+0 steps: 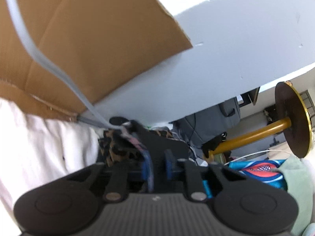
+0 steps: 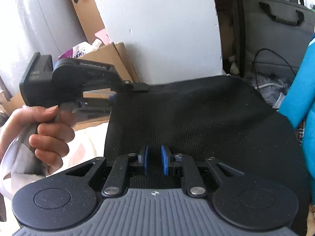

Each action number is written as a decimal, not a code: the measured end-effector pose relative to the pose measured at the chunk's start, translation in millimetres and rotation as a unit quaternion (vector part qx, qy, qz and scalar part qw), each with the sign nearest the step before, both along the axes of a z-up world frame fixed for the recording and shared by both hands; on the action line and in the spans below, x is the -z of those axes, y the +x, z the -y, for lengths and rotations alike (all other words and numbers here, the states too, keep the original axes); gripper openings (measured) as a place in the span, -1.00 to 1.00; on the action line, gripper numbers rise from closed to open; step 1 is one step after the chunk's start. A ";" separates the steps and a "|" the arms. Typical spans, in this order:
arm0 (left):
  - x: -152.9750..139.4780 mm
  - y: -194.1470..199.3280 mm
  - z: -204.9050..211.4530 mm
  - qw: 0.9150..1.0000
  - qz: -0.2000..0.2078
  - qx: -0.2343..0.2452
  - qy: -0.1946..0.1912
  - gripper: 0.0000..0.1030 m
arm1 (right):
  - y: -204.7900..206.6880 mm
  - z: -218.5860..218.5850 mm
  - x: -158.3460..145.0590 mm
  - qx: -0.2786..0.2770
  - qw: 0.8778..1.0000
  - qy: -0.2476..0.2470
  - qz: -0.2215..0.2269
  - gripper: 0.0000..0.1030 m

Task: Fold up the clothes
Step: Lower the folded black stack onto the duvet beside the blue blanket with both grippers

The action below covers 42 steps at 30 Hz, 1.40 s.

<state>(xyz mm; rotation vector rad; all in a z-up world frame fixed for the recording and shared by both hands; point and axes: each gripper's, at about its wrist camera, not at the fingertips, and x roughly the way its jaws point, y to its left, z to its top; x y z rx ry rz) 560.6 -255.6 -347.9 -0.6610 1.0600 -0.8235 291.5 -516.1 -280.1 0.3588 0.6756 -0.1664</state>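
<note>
**Both tongs on the black cloth**

A hand (image 2: 39, 129) grips the left tongs' (image 2: 113, 96) handle, index finger curled at the trigger, holding them level and side-on; their tips meet the cloth's (image 2: 196, 122) upper left edge, clamped on it. The body reads "GenRobot.AI", with "DAS" on the rear block. The right tongs (image 2: 155, 162) point forward, blue pads slightly apart with the cloth's near edge running between them. The cloth hangs spread between both. A box (image 2: 110, 53) stands behind.

A black knit garment (image 2: 196, 122), blue-padded gripper (image 2: 155, 162), brown cardboard (image 1: 94, 39), and a leopard-print cloth (image 1: 118, 149).
</note>
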 end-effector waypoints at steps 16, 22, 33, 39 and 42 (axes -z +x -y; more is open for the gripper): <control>12.6 9.0 -18.3 0.996 0.026 -0.019 0.080 -0.76 | 27.1 -9.4 26.2 -0.043 0.998 -0.047 -0.008 -0.64; -14.3 -4.4 -42.9 0.992 0.061 -0.041 0.104 -0.81 | 24.9 -11.6 13.6 -0.036 0.998 -0.046 0.004 -0.56; -47.5 -73.1 -18.4 0.993 0.096 0.044 0.058 -0.81 | -10.7 11.9 -3.5 0.001 0.998 -0.060 0.018 -0.22; -14.3 -94.2 -6.3 0.988 0.091 0.058 0.111 -0.91 | -33.9 30.9 13.2 0.028 0.998 -0.056 0.001 -0.21; -2.7 -89.7 -8.2 0.989 0.084 0.050 0.113 -0.95 | -47.5 39.1 21.6 0.034 0.997 -0.063 -0.009 -0.21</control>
